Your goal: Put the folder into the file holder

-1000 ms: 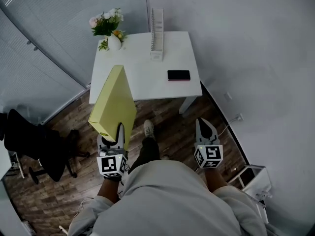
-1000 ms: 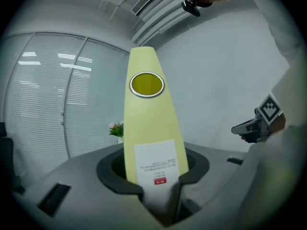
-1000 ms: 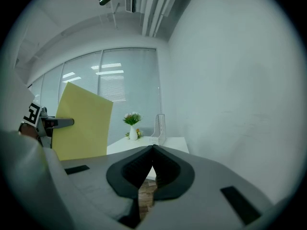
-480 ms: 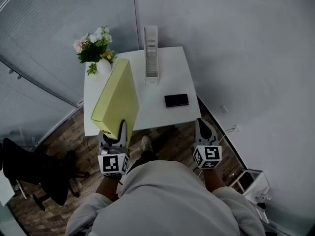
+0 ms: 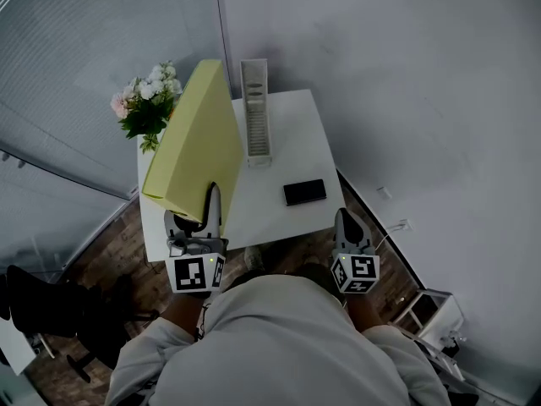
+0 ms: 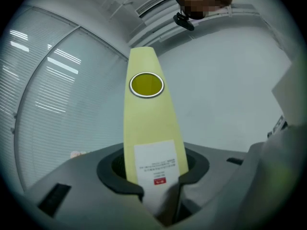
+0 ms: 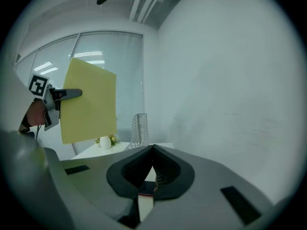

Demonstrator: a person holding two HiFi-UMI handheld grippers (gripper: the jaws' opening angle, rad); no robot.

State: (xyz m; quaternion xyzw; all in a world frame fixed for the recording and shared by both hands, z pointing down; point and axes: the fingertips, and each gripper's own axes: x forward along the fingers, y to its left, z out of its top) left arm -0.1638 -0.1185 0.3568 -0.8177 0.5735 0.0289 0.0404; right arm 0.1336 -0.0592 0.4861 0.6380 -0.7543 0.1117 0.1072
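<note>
A pale yellow box folder [image 5: 190,138] stands upright with its lower spine end clamped in my left gripper [image 5: 211,203]. It hangs over the left half of the white table [image 5: 300,146], just left of the white mesh file holder [image 5: 254,112]. In the left gripper view the folder's spine [image 6: 151,128], with a white label and a ring hole, rises from between the jaws of the left gripper [image 6: 154,171]. My right gripper [image 5: 345,220] is shut and empty at the table's near right corner. From the right gripper [image 7: 153,150] I see the folder [image 7: 88,102] and file holder [image 7: 140,131].
A black phone [image 5: 304,192] lies on the table near its front edge. A vase of flowers [image 5: 145,104] stands at the table's far left corner, behind the folder. A black chair [image 5: 51,311] is at the lower left, a white unit [image 5: 431,307] at the lower right.
The person has stepped up to the table. The left gripper has carried the folder forward and up, from over the floor to over the table's left side beside the file holder.
</note>
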